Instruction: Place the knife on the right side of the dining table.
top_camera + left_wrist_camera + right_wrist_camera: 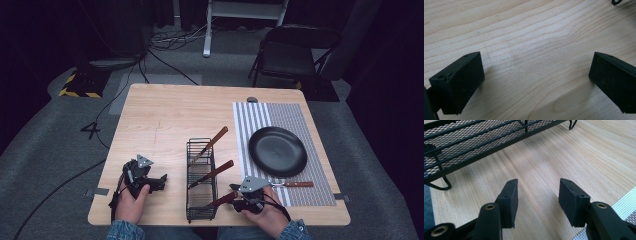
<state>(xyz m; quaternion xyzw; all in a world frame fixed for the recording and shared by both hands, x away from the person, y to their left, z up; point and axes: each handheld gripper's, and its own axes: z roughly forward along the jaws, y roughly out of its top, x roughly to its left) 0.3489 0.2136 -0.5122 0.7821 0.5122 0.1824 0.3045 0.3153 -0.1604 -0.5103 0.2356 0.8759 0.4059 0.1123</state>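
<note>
Your right gripper (239,196) sits at the near table edge, jaws half apart with bare wood between them. The nearest wooden-handled knife (223,199) lies just to its left, handle end almost at the jaws, long axis slanting down-left into the wire basket (201,210). This hand is the nearer one. Your left gripper (159,181) rests beyond the basket's other side, jaws wide, nothing in them. Farther off, the black plate (278,151) on the striped mat (300,120).
</note>
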